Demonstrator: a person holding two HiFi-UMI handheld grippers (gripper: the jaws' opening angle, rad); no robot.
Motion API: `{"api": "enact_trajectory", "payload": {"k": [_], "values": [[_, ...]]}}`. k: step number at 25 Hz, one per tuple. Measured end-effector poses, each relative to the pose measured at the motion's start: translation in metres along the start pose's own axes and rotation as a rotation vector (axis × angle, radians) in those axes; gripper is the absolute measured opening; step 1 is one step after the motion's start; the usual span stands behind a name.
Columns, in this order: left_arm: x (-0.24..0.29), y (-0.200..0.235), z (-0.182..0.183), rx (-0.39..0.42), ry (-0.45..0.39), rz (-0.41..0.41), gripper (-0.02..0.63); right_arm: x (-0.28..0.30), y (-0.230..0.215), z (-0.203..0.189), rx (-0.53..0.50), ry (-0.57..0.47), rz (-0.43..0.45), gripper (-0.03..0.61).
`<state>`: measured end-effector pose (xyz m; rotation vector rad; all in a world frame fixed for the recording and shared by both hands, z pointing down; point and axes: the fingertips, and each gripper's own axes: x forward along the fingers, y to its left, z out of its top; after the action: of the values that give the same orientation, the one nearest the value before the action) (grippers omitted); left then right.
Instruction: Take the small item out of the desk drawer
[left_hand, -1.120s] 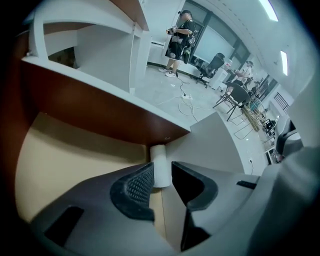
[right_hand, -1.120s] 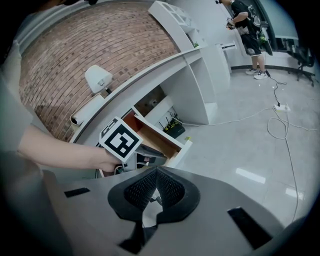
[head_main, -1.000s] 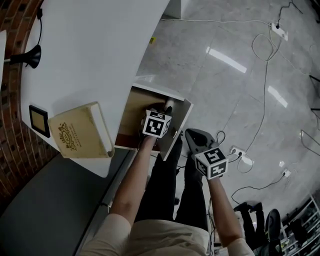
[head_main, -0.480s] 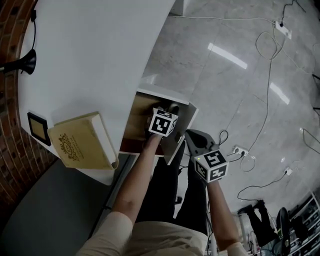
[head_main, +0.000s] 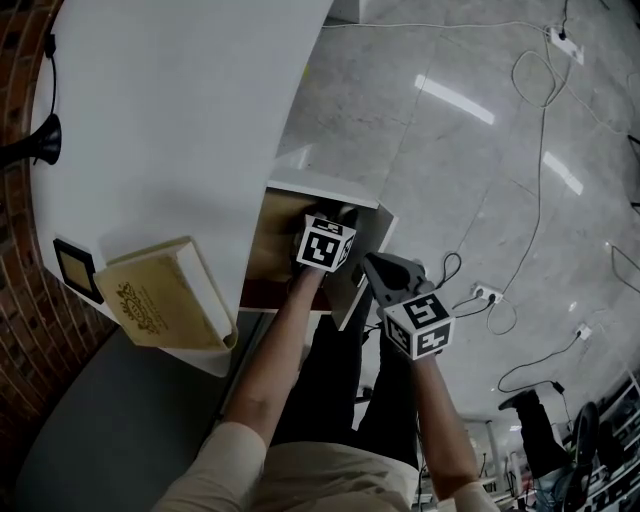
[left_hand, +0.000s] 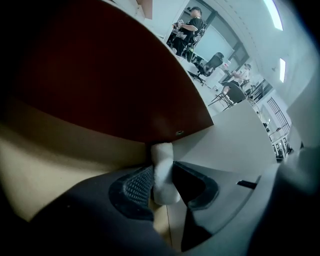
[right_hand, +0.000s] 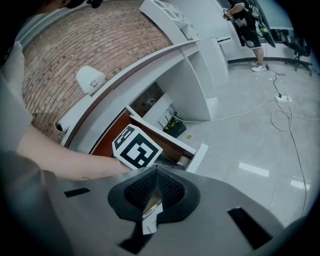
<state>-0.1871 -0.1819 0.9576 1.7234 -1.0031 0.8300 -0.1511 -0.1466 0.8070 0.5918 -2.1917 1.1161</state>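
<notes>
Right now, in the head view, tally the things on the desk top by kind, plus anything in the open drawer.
Tan book: 1
Small black frame: 1
Black cone-shaped object: 1
Small white roll in the drawer: 1
Total: 4

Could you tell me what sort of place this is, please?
Most likely an open-plan office or lab: a curved white desk with an open drawer, office chairs at workstations in the background, and cables trailing across a polished floor.
</notes>
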Motion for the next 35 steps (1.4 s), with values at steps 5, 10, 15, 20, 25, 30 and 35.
{"api": "enact_trajectory", "payload": {"k": [5,10,15,20,25,30,35], "values": [[0.001,-0.001,-0.001,0.001,0.010,-0.013,0.130,0.009,-0.004,0.004,-0.027,0.010,-0.005,0.025],[0.002,-0.001,0.000,0.006,-0.002,-0.040,0.123,0.016,-0.006,0.007,-0.024,0.009,0.005,0.025],[0.000,0.000,0.000,0.026,0.004,-0.013,0.123,0.013,-0.008,0.004,-0.007,0.001,-0.007,0.025],[0.001,-0.002,-0.002,0.024,-0.008,-0.015,0.121,0.010,-0.004,0.002,-0.011,-0.007,-0.010,0.025],[-0.002,-0.002,-0.004,0.027,-0.032,0.016,0.121,0.001,-0.002,0.001,-0.037,-0.013,-0.010,0.025],[-0.005,-0.006,-0.013,0.034,-0.021,0.028,0.121,-0.008,0.001,-0.002,-0.086,-0.006,-0.008,0.025],[-0.011,-0.009,-0.022,0.030,-0.010,0.044,0.121,-0.019,0.007,-0.005,-0.105,-0.002,0.001,0.025]]}}
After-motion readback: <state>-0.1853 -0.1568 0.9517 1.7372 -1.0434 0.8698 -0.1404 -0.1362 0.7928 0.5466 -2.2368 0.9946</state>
